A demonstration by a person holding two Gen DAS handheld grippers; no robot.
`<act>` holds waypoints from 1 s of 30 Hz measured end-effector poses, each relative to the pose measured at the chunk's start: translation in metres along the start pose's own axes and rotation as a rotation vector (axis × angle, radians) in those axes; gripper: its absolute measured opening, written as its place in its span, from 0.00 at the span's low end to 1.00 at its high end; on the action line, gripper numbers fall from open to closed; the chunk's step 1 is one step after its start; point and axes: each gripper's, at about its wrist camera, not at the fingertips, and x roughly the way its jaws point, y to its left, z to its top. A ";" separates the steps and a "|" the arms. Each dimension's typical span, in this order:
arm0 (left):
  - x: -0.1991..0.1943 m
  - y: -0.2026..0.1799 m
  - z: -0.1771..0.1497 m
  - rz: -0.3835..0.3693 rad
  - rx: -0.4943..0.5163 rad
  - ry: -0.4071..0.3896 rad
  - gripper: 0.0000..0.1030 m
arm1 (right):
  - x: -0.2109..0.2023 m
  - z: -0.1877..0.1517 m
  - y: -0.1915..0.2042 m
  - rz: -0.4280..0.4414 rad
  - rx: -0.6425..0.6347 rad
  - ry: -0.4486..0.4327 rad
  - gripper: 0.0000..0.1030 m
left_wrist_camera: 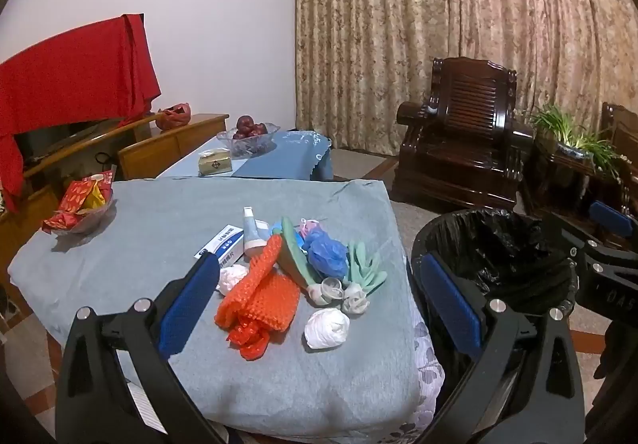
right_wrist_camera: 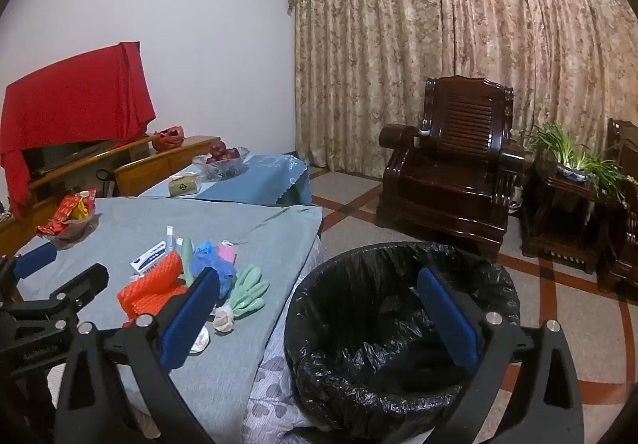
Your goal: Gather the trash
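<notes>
Trash pile (left_wrist_camera: pixel 291 272) sits mid-counter on the grey-blue cloth (left_wrist_camera: pixel 159 228) covering the counter, near its right edge. Count in the left wrist view: two white crumpled wads, one front (left_wrist_camera: pixel 327 328) and one partly behind the left finger (left_wrist_camera: pixel 233 276); one orange bumpy mat (left_wrist_camera: pixel 259 292) with red netting (left_wrist_camera: pixel 249 340) touching its front edge; one blue mesh puff (left_wrist_camera: pixel 327 254); one green glove (left_wrist_camera: pixel 365 268); one white-and-blue box (left_wrist_camera: pixel 221 244); one upright tube (left_wrist_camera: pixel 253 232); two small rolled clear-and-white bits (left_wrist_camera: pixel 339 294) just in front of the glove. More items are buried in the pile; exact total can't be told.

One trash bin (right_wrist_camera: pixel 402 324) with a black liner stands on the floor just beside the counter's right edge; interior looks dark, contents can't be made out.

Left hand-held gripper (left_wrist_camera: pixel 319 308): fingers spread wide, nothing between the pads, hovering over the pile's near side. Right hand-held gripper (right_wrist_camera: pixel 319 316): fingers spread wide, nothing gripped, hovering above the bin rim and counter edge.

One glass bowl of red packets (left_wrist_camera: pixel 81 205) sits at the counter's far left, well apart from the pile.
</notes>
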 end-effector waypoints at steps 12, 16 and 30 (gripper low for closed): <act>-0.006 0.003 0.007 -0.001 -0.008 -0.013 0.95 | -0.002 0.001 -0.001 0.003 0.005 -0.007 0.94; -0.008 0.000 0.010 0.001 -0.008 -0.015 0.95 | -0.001 0.001 -0.001 0.003 0.005 -0.007 0.94; -0.015 0.006 0.017 -0.003 -0.014 -0.017 0.95 | -0.001 0.001 0.000 0.003 0.005 -0.008 0.94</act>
